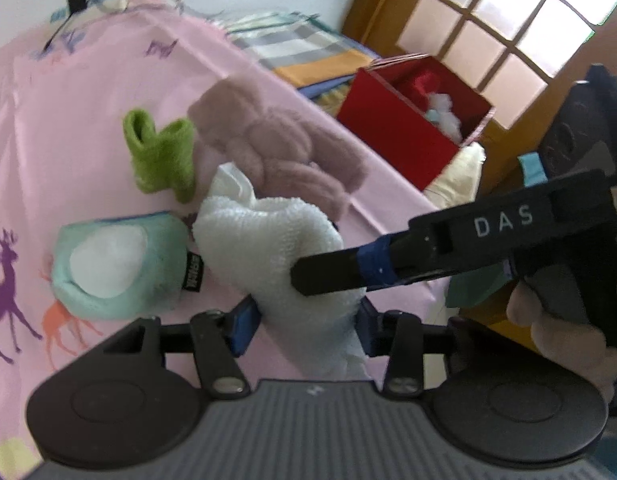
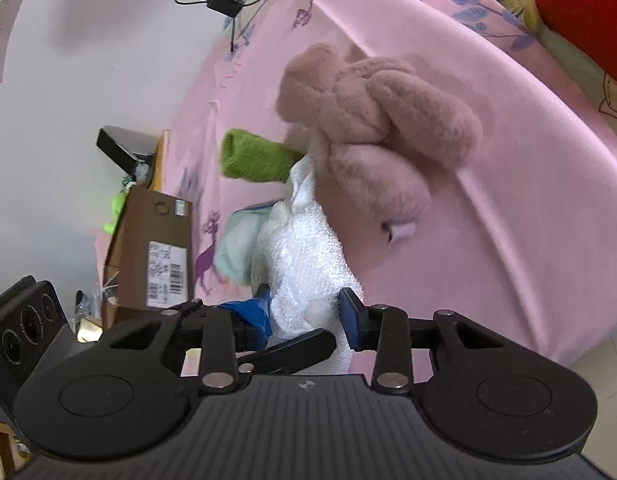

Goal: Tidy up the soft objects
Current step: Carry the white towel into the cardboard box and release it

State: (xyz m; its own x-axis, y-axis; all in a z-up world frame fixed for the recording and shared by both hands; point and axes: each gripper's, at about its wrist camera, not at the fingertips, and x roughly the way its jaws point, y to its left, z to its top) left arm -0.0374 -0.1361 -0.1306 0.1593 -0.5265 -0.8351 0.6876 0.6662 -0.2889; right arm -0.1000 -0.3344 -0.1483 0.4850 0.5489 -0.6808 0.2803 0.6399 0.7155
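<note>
While the white terry sock [image 1: 264, 248] sits raised just over the pink sheet [image 1: 88, 112], it's pinched from both sides: left gripper [image 1: 304, 320] has its blue pads against the lower part of the fabric, and right gripper [image 2: 306, 312] is clamped on the same piece from the other side, one black finger [image 1: 328, 276] crossing its middle in the left wrist view. So both are gripping the sock, prob. mid-fold or mid-lift; can't tell which. Progress looks early to midway: red box [image 1: 412, 136] w/ open top already holds something white and fluffy plus a red bit, but several soft things remain on the bed. Left to sort: mint plush [image 1: 116, 268] w/ white oval patch and a black tag, just beside the sock; green fuzzy sock [image 1: 160, 156], bent in an L, cuff open; dusty-pink plush [image 1: 276, 148], thick pile, lumpy rounded limbs, small tag visible in right wrist view. Sock is looped towelling, limp, sags between pads. Sheet is smooth, printed w/ purple and orange deer. Striped cloth [image 1: 300, 48] lies folded behind.
</note>
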